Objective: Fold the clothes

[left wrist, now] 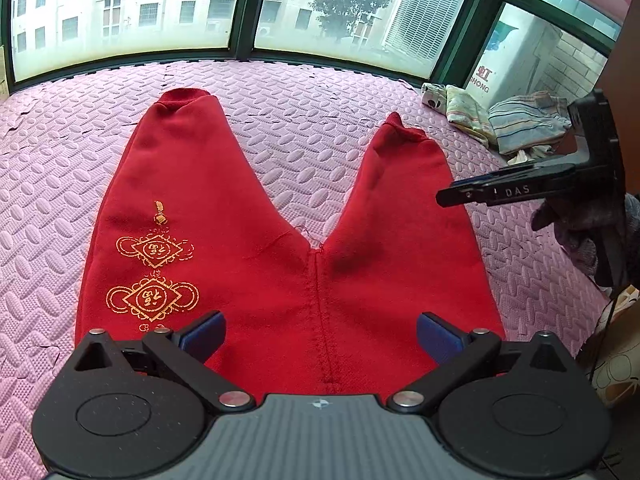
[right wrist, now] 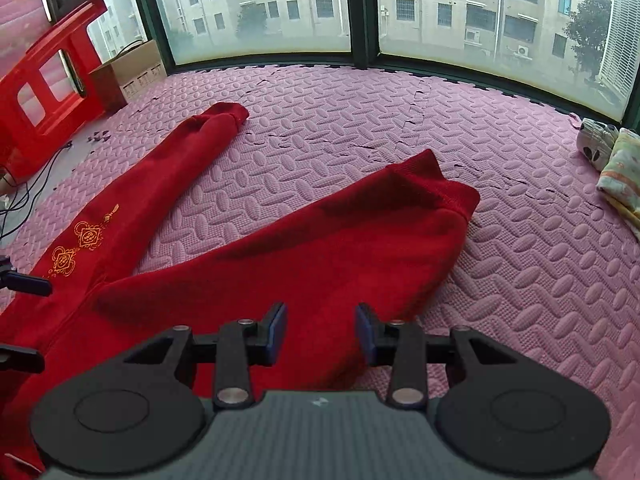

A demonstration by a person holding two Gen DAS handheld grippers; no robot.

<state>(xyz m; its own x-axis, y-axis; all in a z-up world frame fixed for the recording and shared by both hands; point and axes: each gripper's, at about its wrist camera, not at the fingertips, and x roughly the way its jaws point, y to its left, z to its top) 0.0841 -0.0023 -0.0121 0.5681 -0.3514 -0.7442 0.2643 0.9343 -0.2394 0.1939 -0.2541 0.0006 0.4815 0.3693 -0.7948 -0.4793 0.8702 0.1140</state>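
Note:
Red trousers [left wrist: 224, 208] with gold embroidery lie flat on the pink foam mat [left wrist: 300, 120], legs spread apart and pointing toward the window. My left gripper [left wrist: 320, 334] is open wide and empty, just above the waist end near the centre seam. My right gripper [right wrist: 321, 330] is open and empty, above the right leg [right wrist: 320, 248]. It also shows side-on in the left wrist view [left wrist: 444, 196], to the right of that leg. The left gripper's fingertips [right wrist: 28, 282] show at the left edge of the right wrist view.
A pile of folded clothes [left wrist: 516, 124] lies at the mat's far right, by the window. A red plastic stool [right wrist: 44, 80], a cardboard box [right wrist: 128, 72] and cables [right wrist: 24, 192] sit at the far left. Green-framed windows [left wrist: 244, 12] bound the far side.

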